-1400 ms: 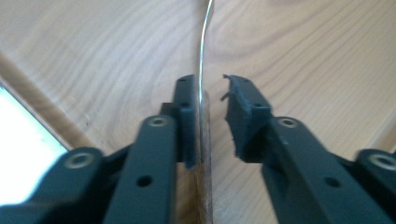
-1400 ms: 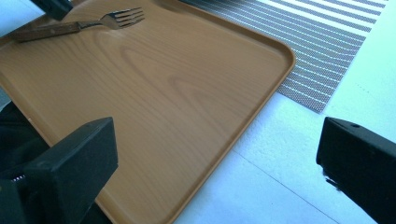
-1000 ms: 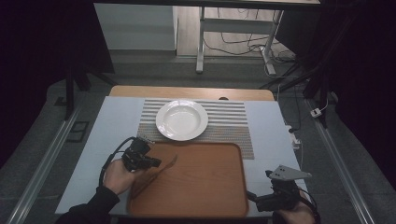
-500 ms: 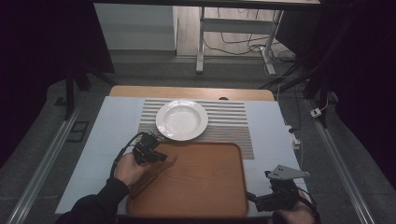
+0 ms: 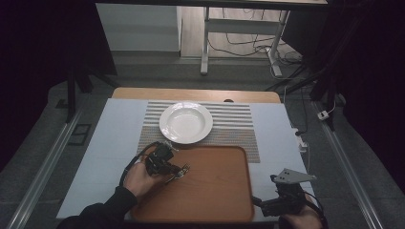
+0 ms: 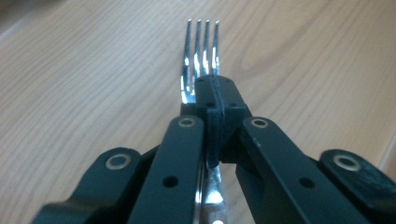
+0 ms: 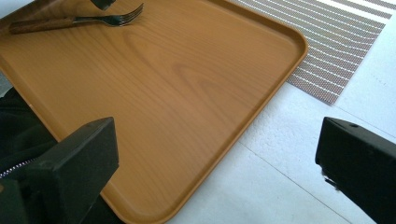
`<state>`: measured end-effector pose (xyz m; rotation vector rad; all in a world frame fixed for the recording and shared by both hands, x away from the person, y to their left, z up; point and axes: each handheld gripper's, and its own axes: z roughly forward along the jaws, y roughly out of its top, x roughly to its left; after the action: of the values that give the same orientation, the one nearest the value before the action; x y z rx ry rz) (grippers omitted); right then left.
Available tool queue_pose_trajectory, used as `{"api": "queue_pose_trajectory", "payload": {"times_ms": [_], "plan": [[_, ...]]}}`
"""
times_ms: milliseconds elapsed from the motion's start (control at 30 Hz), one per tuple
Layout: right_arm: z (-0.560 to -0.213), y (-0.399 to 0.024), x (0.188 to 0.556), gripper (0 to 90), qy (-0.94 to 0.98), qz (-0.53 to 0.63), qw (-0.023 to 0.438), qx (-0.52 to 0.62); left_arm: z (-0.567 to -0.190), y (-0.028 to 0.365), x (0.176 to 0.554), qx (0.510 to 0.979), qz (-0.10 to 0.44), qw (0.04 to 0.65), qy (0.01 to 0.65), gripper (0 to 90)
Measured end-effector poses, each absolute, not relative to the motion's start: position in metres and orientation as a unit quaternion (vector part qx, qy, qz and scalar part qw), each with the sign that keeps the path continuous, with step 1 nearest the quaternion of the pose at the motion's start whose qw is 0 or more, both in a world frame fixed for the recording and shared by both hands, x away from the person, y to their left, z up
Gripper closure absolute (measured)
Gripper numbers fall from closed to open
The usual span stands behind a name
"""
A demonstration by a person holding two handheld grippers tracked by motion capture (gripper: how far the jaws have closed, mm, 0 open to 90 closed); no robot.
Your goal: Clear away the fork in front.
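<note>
My left gripper (image 5: 175, 169) is over the left part of the brown wooden tray (image 5: 215, 195), held by a hand in a dark sleeve. It is shut on a metal fork (image 6: 201, 51) at the neck, tines pointing away over the wood grain. In the left gripper view the gripper (image 6: 215, 100) has its jaws pressed together. The right gripper view has the fork (image 7: 79, 21) level and low over the tray (image 7: 187, 84), its dark handle to the left. My right gripper (image 5: 265, 206) sits off the tray's front right corner, open (image 7: 215, 154) with nothing between its jaws.
A white deep plate (image 5: 186, 122) stands on a striped placemat (image 5: 234, 125) just behind the tray. The placemat (image 7: 336, 42) reaches the tray's far right corner. Pale table surface (image 5: 105, 152) runs along both sides, with dark floor beyond.
My left gripper has moved right, further in over the tray's left part, with the fork in it. The right gripper has stayed put.
</note>
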<state>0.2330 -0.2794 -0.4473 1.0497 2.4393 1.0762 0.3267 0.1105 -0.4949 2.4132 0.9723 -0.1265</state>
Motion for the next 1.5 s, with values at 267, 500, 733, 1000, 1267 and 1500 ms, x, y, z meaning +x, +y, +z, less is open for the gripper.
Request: {"api": "queue_pose_trajectory", "payload": {"times_ms": [267,500,733,1000,1267,1500], "plan": [[-0.447,-0.28,0.233,0.0,0.843,0.374,0.136,0.363,-0.498,0.097,0.317,0.907,-0.059,0.256,0.33,88.8],[-0.447,-0.28,0.233,0.0,0.842,0.374,0.136,0.364,-0.509,0.095,0.317,0.913,-0.046,0.226,0.336,88.8],[-0.447,-0.28,0.233,0.0,0.842,0.374,0.136,0.365,-0.509,0.113,0.327,0.899,-0.031,0.22,0.377,88.8],[-0.447,-0.28,0.233,0.0,0.842,0.374,0.137,0.365,-0.508,0.14,0.337,0.882,-0.021,0.209,0.421,88.8],[-0.447,-0.28,0.233,0.0,0.841,0.374,0.136,0.366,-0.51,0.166,0.344,0.863,-0.01,0.205,0.462,88.7],[-0.447,-0.28,0.233,0.0,0.841,0.373,0.137,0.367,-0.507,0.174,0.343,0.856,-0.016,0.218,0.468,85.0]]}}
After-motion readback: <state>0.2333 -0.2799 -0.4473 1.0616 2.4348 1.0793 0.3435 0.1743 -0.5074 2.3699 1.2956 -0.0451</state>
